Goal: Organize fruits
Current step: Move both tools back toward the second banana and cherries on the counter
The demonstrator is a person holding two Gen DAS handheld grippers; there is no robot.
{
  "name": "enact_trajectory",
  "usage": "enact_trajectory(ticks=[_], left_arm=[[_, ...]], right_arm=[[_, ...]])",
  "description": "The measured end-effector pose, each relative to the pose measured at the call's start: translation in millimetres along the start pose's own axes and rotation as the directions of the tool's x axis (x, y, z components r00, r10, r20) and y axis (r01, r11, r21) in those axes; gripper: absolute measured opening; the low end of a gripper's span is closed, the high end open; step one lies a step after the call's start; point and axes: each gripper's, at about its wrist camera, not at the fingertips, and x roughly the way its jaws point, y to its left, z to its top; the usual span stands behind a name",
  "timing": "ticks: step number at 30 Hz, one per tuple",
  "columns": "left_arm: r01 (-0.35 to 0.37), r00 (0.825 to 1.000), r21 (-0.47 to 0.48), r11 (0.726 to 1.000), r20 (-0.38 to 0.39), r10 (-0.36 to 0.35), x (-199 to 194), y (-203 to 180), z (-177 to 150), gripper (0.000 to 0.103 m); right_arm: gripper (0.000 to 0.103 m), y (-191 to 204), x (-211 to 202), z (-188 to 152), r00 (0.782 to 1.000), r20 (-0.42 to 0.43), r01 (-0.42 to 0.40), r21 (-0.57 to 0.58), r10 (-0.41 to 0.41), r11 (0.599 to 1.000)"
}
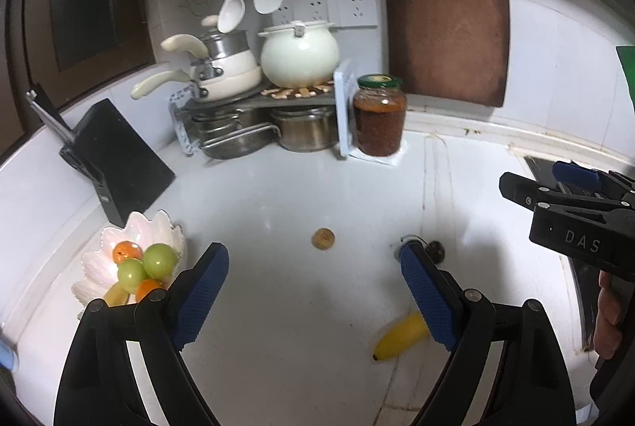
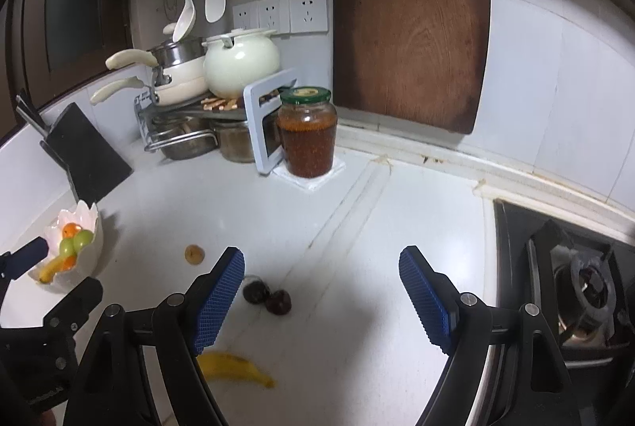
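White surface (image 1: 317,195): glossy stone, carrying every loose fruit and the bowl.
Bowl: white petal-shaped ceramic bowl (image 1: 119,235) near the surface's left edge, just in front of a black knife block (image 1: 119,156); it held two green round fruits (image 1: 158,261), two orange ones (image 1: 127,251) and a yellow piece.
Brown fruit: small round brown fruit (image 1: 323,238) lay alone mid-surface, well apart from the bowl.
Dark fruits: two dark red cherry-like fruits (image 2: 266,297) lay touching each other, just beside the right hand-held gripper's left pad.
Banana: small yellow banana (image 2: 234,367) lay flat toward the near edge, partly behind that same pad.
Left hand-held gripper (image 1: 313,295): blue-padded fingers spread wide, holding nothing, above the bare surface between bowl and banana.
Right hand-held gripper (image 2: 321,297): fingers likewise spread wide and empty, over the surface right of the dark fruits.
Back edge: glass jar of red-brown paste with green lid (image 2: 307,132) beside a rack of pots (image 2: 190,124); brown wooden cutting board (image 2: 408,25) against the wall.
Right edge: black gas stove (image 2: 575,287).
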Motion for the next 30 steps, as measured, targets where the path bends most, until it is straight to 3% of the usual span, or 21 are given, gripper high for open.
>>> enact_trajectory(ticks=[18,30], left_arm=[[0.108,0.992,0.124,0.986,-0.073,-0.099,16,-22,-30,0.089],[0.224,0.973,0.227,0.948,-0.117,-0.201,41,-43,-45,0.087]], right_arm=[[0.081,-3,8,-39,0.994,-0.112,0.001,0.009,0.0,1.0],[0.081,-11,19,-56,0.989,-0.145,0.035,0.009,-0.034,0.999]])
